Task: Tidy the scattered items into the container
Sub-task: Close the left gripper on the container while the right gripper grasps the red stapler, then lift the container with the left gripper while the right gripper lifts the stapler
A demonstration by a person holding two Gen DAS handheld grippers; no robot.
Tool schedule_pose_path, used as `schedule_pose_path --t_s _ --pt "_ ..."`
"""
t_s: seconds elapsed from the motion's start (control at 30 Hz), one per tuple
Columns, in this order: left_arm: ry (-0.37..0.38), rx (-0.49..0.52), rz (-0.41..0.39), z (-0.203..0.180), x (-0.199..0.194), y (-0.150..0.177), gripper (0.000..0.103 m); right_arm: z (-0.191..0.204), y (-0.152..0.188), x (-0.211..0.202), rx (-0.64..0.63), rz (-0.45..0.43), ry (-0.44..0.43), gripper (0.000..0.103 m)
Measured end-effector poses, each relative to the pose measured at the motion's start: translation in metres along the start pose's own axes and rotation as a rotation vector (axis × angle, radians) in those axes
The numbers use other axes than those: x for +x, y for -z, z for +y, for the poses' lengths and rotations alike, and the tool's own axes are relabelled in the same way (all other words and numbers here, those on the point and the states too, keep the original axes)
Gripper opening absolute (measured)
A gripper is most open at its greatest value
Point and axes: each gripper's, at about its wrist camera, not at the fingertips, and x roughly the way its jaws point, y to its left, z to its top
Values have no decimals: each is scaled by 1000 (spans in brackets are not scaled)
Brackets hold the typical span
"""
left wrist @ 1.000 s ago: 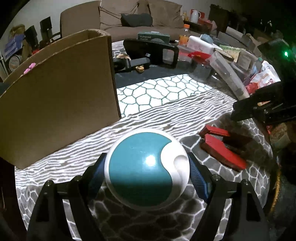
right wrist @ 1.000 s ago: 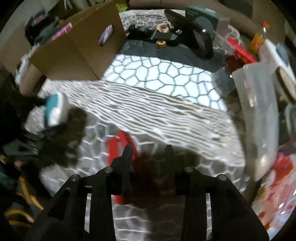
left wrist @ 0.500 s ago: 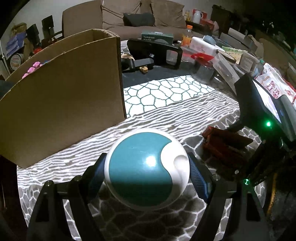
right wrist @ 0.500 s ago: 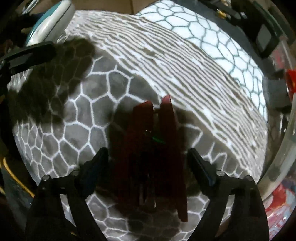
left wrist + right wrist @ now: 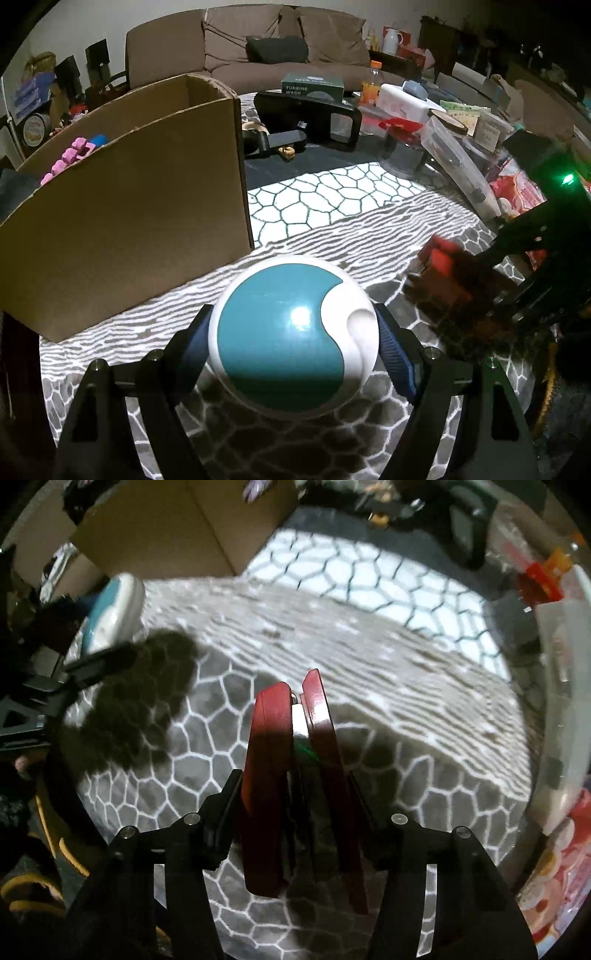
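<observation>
Left claw point(image 5: 293, 345) clamps a round, glossy teal-and-white ball-shaped gadget point(image 5: 293, 334), white curling around the teal face with a small scooped dent, held just above the desk point(image 5: 332, 229) with its grey-and-white cracked-pattern cloth, near the open corner of the cardboard box point(image 5: 129, 206). Right claw point(image 5: 295, 805) grips a red stapler point(image 5: 291, 786), its two glossy red arms slightly parted with a silver metal strip between them, further from the cardboard box than the gadget.
</observation>
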Motion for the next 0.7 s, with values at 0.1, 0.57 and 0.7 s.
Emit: schedule_pose_path --t_s 0.1,0.57,0.7 --pt "-2 -6 -22 1 -5 -2 82 -4 3 -19 34 -59 11 52" --pt "-52 -58 -185 6 -64 -14 82 27 12 -90 189 -387 72 52" --pt "-69 -90 -217 12 -84 -15 82 38 17 -105 201 -483 102 52"
